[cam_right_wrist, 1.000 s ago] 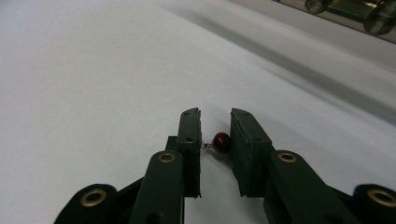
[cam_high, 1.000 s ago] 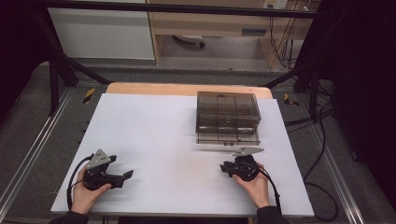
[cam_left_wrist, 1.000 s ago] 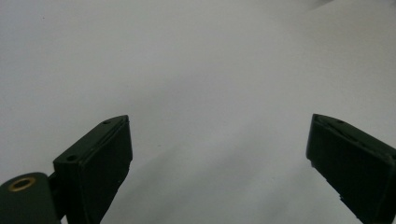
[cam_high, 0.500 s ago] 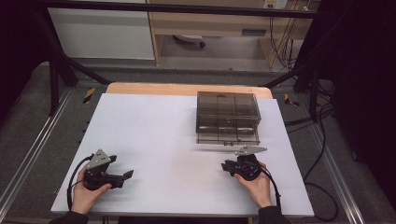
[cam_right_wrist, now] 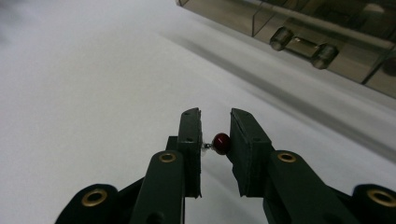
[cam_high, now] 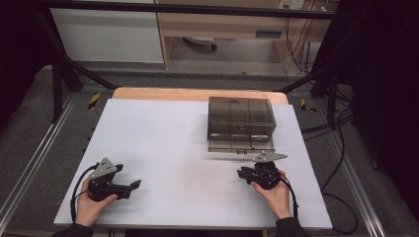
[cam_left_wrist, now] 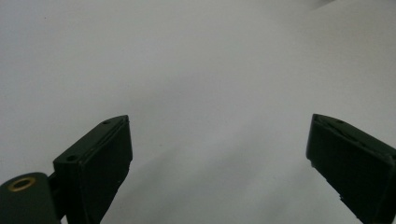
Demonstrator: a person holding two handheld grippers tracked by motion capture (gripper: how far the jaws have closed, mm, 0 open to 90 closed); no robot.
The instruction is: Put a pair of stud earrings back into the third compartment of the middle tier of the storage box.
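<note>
So I'm sitting at the counter [cam_high: 163, 143] with the left claw [cam_left_wrist: 219, 154] released, jaws spread wide, nothing between them, just hovering over the white sheet near the front-left corner. It's parked well apart from everything. Over on the right, the right claw [cam_right_wrist: 215, 140] is clenching a small red bead [cam_right_wrist: 221, 143] with a little metal bit on it, pinched sideways between the pads. The smoky plastic organizer box [cam_high: 240, 123] is lying just beyond and slightly left of that claw, its long side running across my view, latches facing me. The right hand is clearly the nearer one, so I'm guessing the bead is heading forward into a compartment.
</note>
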